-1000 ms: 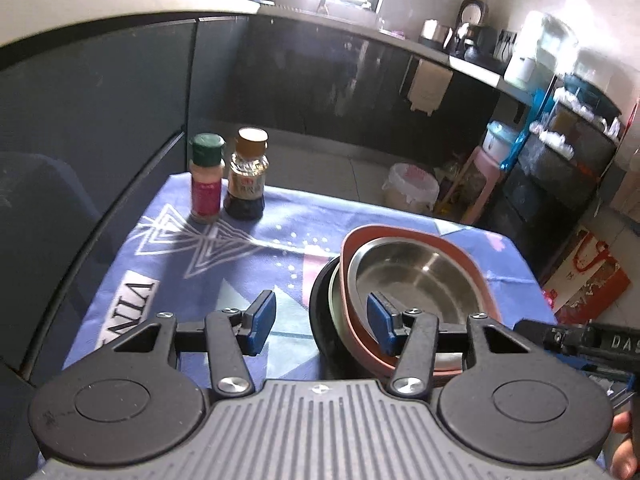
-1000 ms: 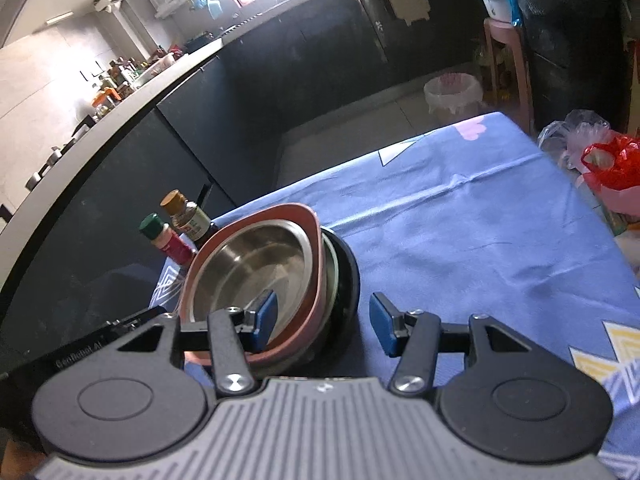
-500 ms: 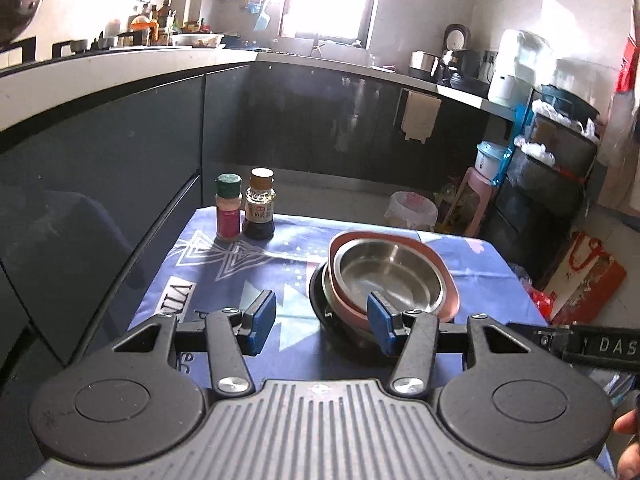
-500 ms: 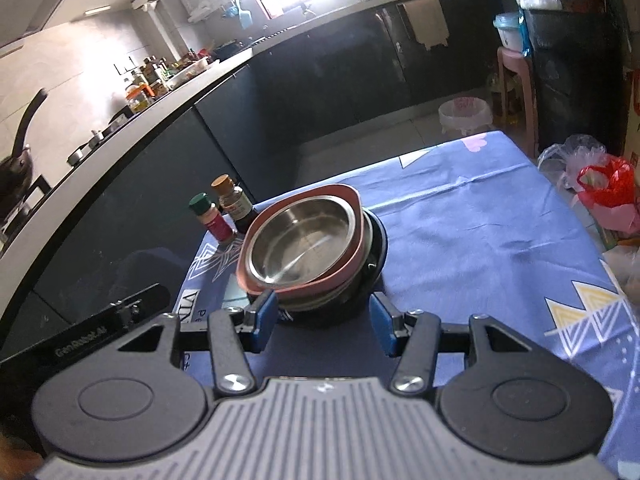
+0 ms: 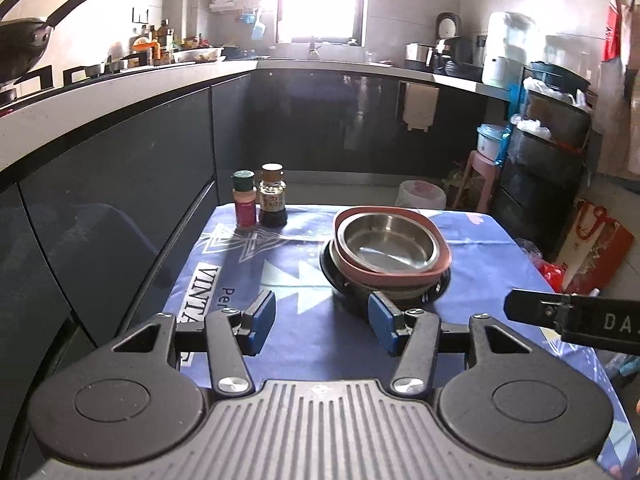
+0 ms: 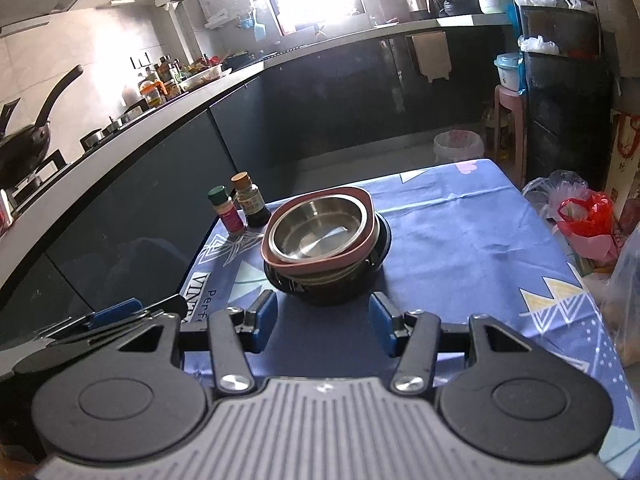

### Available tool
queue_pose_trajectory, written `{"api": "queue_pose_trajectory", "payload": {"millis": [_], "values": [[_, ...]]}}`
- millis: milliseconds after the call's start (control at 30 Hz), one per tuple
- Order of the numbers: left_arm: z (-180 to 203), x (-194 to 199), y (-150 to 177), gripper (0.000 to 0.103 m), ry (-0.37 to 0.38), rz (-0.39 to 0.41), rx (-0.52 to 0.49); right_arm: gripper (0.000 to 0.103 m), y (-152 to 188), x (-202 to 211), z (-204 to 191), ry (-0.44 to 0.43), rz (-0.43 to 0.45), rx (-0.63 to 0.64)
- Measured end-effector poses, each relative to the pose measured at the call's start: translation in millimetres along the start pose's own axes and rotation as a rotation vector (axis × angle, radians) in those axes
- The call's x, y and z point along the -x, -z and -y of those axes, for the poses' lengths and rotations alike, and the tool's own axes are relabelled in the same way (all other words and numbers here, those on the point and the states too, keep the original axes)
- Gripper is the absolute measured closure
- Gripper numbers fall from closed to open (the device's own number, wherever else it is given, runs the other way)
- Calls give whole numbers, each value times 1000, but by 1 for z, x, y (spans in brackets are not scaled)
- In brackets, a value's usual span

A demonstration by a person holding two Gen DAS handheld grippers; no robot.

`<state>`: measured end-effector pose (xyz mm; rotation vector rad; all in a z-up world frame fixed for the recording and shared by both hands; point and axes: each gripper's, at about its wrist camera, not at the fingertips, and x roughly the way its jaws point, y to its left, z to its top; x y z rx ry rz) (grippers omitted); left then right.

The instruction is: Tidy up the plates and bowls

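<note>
A stack of dishes stands on the blue tablecloth: a steel bowl [image 5: 387,243] nests in a pink squarish dish [image 5: 436,266], on other bowls, with a black plate [image 5: 332,273] at the bottom. The stack shows in the right wrist view too, steel bowl [image 6: 316,233] on top, pink dish [image 6: 320,268] under it. My left gripper [image 5: 322,323] is open and empty, held back from the stack, nearer the table's front edge. My right gripper [image 6: 323,321] is open and empty, also short of the stack. The right gripper's side [image 5: 576,316] shows in the left wrist view.
Two seasoning bottles [image 5: 262,200] stand at the table's far left corner. The tablecloth [image 6: 460,248] stretches right of the stack. Plastic bags [image 6: 584,216] sit off the right edge. Dark kitchen cabinets [image 5: 120,168] run along the left and back. A bin [image 6: 458,146] stands on the floor.
Both grippers have pulled back and up from the stack, which now looks smaller and farther away. Both stay open and empty. The stack has not moved.
</note>
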<state>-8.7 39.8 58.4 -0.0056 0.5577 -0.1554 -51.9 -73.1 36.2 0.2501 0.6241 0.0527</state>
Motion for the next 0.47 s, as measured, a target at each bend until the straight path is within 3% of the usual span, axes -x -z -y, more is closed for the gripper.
{"api": "queue_pose_trajectory", "payload": {"millis": [467], "values": [[10,31,11,54,-11,28,-33,0,16,20,-2,16,15,-5]]}}
